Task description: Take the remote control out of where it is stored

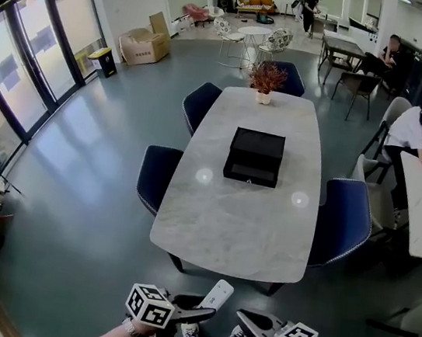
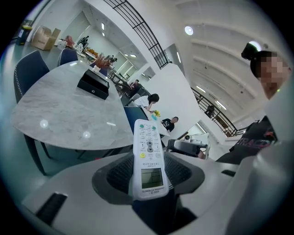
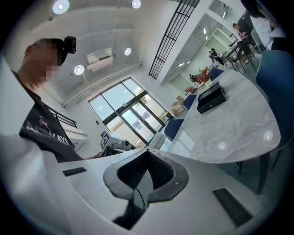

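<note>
A white remote control (image 1: 217, 293) with a small screen and buttons is clamped upright between the jaws of my left gripper (image 1: 204, 310), held in the air below the near edge of the marble table (image 1: 233, 230). In the left gripper view the remote (image 2: 148, 158) fills the middle, buttons facing the camera. My right gripper (image 1: 245, 319) hovers just right of it, shut with nothing in it; its pads (image 3: 158, 170) meet at the tip. A black storage box (image 1: 254, 156) rests closed on the middle of the table, far from both grippers.
Dark blue chairs (image 1: 156, 177) stand around the table and a potted plant (image 1: 266, 79) sits at its far end. A person (image 1: 419, 130) sits at a side table on the right. Cardboard boxes (image 1: 144, 44) lie by the windows.
</note>
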